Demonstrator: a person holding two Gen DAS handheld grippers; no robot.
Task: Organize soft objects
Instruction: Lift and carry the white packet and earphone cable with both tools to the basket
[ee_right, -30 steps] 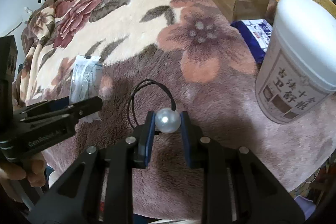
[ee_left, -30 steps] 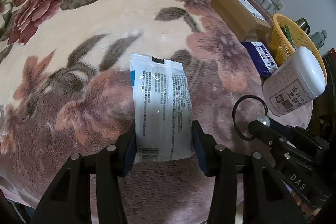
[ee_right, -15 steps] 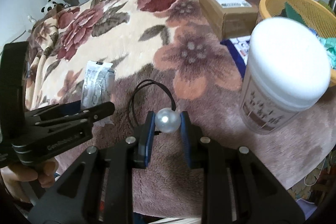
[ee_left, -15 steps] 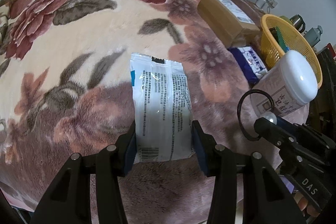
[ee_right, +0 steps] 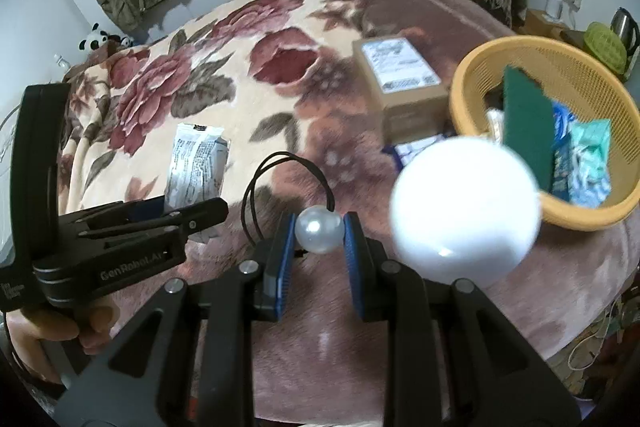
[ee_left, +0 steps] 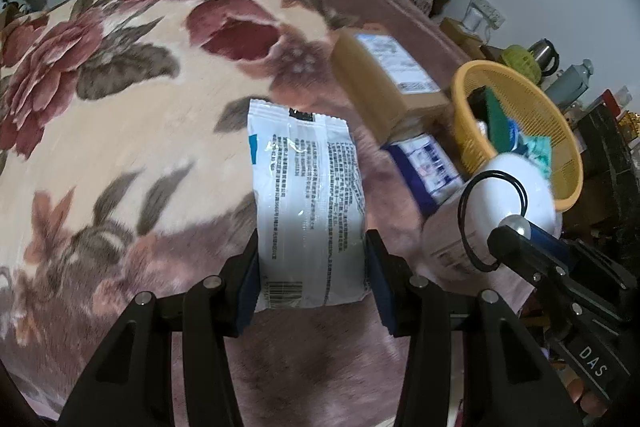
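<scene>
— So, what are the left tongs point(ee_left: 312, 267) gripping?
— They are pinching a white printed plastic packet point(ee_left: 306, 203) by its near end, pads pressing both sides, the rest of it lying out over the floral fleece blanket on the bed point(ee_left: 132, 131).
— And the right tongs point(ee_right: 319, 235)?
— They are squeezing the pearl bead of a black elastic hair tie point(ee_right: 319, 229), its loop point(ee_right: 256, 187) arching up over the blanket.
— What is sitting nearby?
— A white-lidded round jar point(ee_right: 464, 211) is standing just beside the bead, with a yellow plastic mesh basket point(ee_right: 472, 75) of soft items beyond, next to a brown cardboard box point(ee_right: 400, 87).
</scene>
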